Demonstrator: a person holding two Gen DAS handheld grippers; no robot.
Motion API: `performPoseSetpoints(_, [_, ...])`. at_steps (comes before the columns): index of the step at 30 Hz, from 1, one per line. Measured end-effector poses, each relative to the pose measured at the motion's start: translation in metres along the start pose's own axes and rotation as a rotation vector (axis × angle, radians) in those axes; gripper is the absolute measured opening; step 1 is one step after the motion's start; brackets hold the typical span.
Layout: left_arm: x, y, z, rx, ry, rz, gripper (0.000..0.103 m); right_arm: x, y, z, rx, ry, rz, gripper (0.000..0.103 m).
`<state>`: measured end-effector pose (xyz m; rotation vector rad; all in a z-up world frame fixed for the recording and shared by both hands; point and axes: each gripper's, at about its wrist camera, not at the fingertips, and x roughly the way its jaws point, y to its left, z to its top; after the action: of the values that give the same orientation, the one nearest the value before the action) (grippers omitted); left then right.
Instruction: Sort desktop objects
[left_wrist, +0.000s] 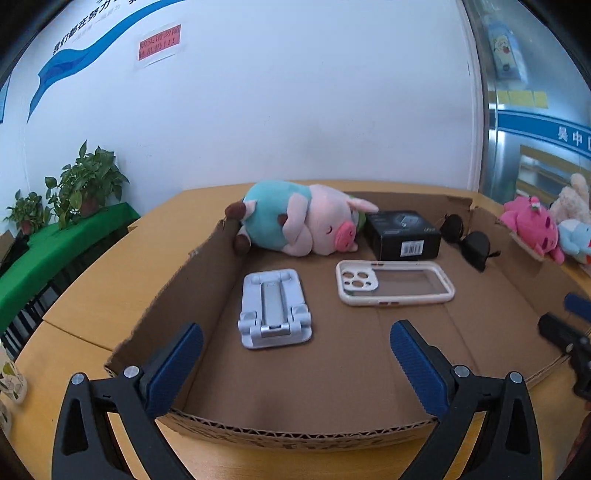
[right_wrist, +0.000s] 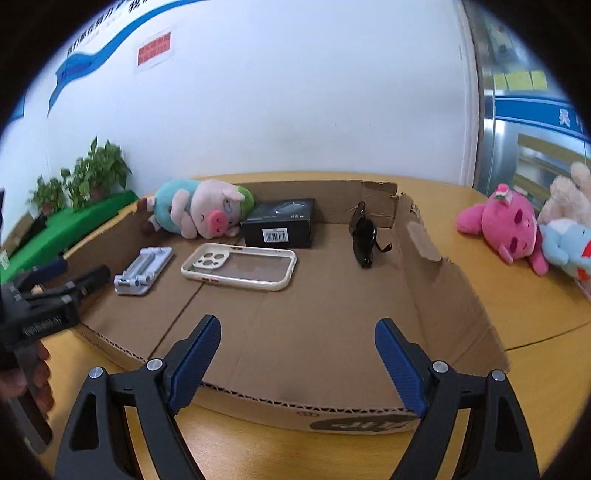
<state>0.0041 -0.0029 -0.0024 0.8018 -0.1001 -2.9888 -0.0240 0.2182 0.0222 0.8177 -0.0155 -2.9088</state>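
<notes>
A: Left wrist view, entry one. We see our left gripper spread wide with nothing between its blue pads, hovering over the near wall of the shallow cardboard tray. The tray sits on a wooden table. Inside it, the folded white phone stand lies flat at near left, with the clear phone case just right of it, apart. Behind them, the plush pig lies on its side against the far left corner, its head touching the black box. Black sunglasses sit right of the box.

B: Noted. We also catch the right gripper at the frame's right edge; its state is unreadable from here.

A: Right wrist view, entry two. Our right gripper is also wide apart and holds nothing, above the tray's near edge.

B: Same layout: stand, case, pig, box, sunglasses near the right wall. Outside the tray, a pink plush lies on the table with other soft toys. Potted plants stand far left.
</notes>
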Motion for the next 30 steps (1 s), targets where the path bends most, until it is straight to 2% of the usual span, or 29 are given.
performPoseSetpoints(4, [-0.0029,-0.0007,-0.0054,-0.001,-0.046,-0.006,0.103,0.0024,0.0017,-0.0073,-0.014,-0.037,-0.005,0.091])
performPoseSetpoints(10, [-0.0018,-0.0005,-0.0061,0.006,-0.041,-0.012,0.103,0.0035,0.0000,-0.0090,-0.007,-0.057,-0.025,0.102])
performPoseSetpoints(30, [-0.0024,-0.0009,-0.0064,0.007,-0.040,-0.010,0.103,0.0052,0.0003,-0.0084,-0.004,-0.053,-0.033,0.102])
